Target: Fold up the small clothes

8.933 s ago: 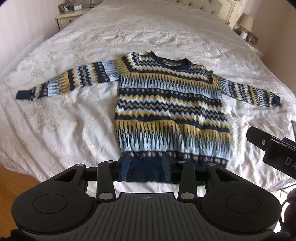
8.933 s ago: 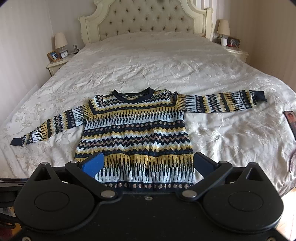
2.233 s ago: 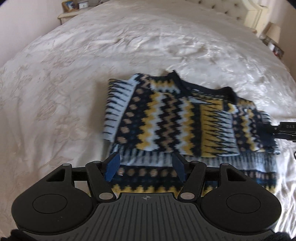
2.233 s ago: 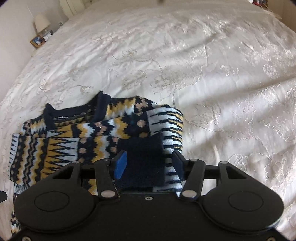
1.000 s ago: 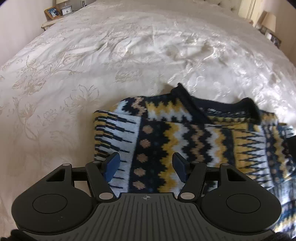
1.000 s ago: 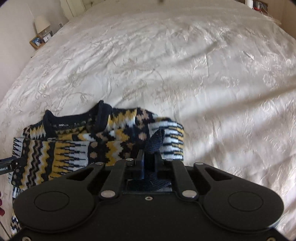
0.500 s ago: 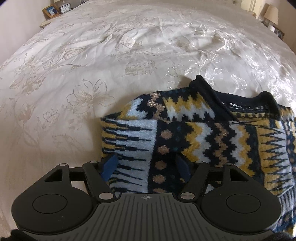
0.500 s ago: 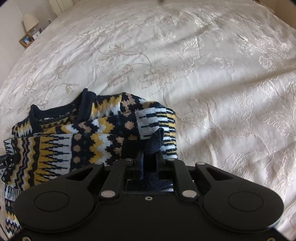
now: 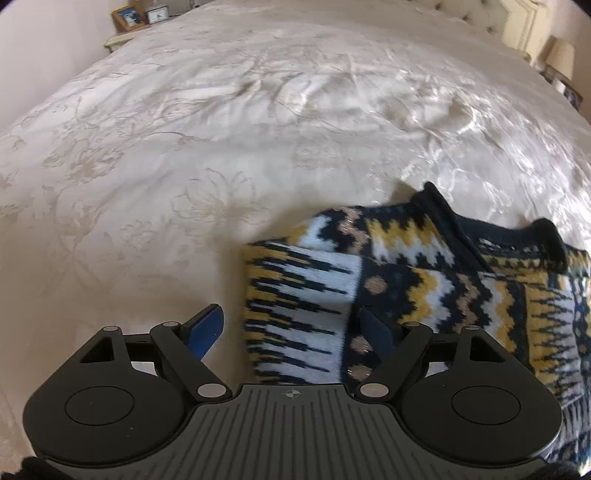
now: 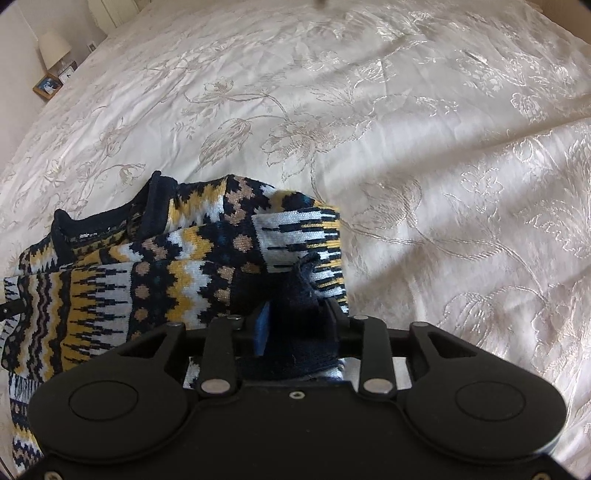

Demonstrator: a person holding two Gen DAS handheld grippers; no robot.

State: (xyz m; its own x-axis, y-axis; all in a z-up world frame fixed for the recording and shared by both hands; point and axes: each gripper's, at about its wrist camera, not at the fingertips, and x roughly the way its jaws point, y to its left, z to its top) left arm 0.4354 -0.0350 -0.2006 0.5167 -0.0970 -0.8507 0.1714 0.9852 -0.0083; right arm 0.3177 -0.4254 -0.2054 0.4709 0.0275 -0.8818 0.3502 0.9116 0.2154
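A navy, yellow and white patterned sweater [image 9: 406,280] lies on the white bedspread [image 9: 221,129] with both sleeves folded over its body. My left gripper [image 9: 291,330] is open, its fingers straddling the sweater's left folded edge. In the right wrist view the sweater [image 10: 166,266] lies left of centre, neckline at the far side. My right gripper [image 10: 295,325] holds the dark navy cuff [image 10: 301,314] between its fingers; the jaws have parted slightly around it. The cuff's lower part is hidden behind the gripper body.
The bedspread [image 10: 424,147] stretches wide around the sweater. A nightstand with a picture frame [image 9: 127,16] and clock stands far left. A lamp [image 9: 559,55] stands at the far right, by the headboard. Another lamp and a framed photo [image 10: 48,86] show in the right wrist view.
My left gripper has shifted left and opened wider, so its left finger is now over bare bedspread. My right gripper's jaws have loosened a little around the cuff.
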